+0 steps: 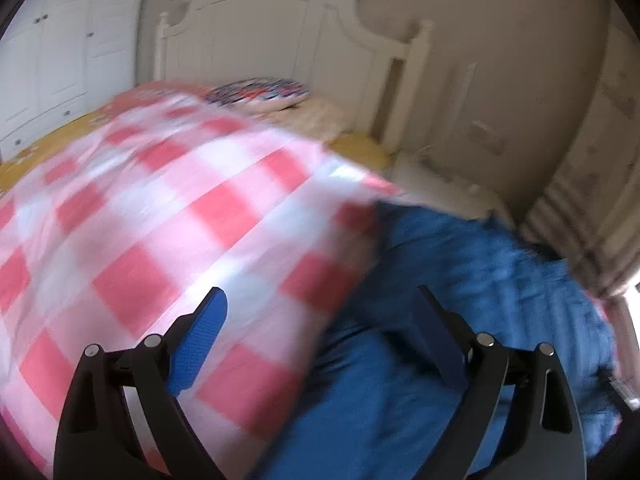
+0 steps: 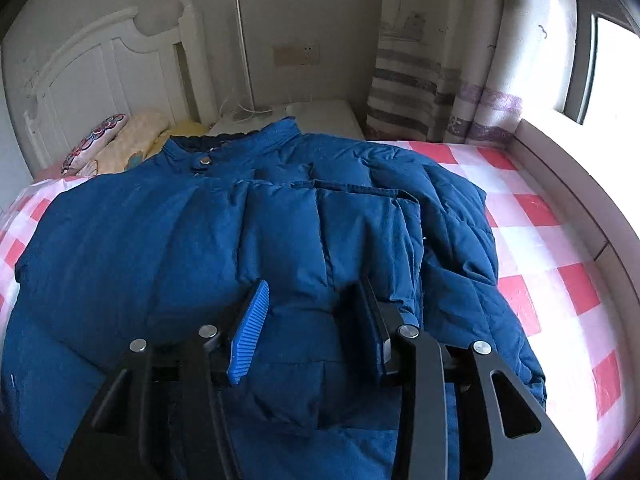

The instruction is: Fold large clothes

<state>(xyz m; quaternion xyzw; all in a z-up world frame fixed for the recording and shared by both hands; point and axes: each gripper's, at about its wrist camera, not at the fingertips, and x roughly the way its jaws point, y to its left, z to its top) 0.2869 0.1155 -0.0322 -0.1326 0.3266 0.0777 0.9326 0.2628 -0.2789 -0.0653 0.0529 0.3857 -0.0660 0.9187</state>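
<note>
Right wrist view shows my right gripper point(image 2: 316, 320) hanging over the blue puffer jacket point(image 2: 240, 240), its jaws parted a modest way with nothing pinched between them; the jacket's quilted front only lies beneath the blue ribbed pads point(image 2: 250, 332). The jacket is spread flat on the bed, collar and snap button toward twelve o'clock, one sleeve folded across its chest. Under it lies the pink-and-white checked bedspread point(image 2: 540, 240), bare from two to five o'clock. At ten o'clock sit the pillows point(image 2: 120, 144) against the white headboard point(image 2: 100, 68), and a striped curtain point(image 2: 420, 80) hangs at one o'clock beside the window. In the left wrist view, which is blurred, my left gripper point(image 1: 320, 312) stands wide apart and holds nothing. The checked bedspread point(image 1: 160, 220) fills that view from eight to twelve o'clock, and the jacket point(image 1: 460, 300) lies from three to six o'clock, just under my right-hand finger.
</note>
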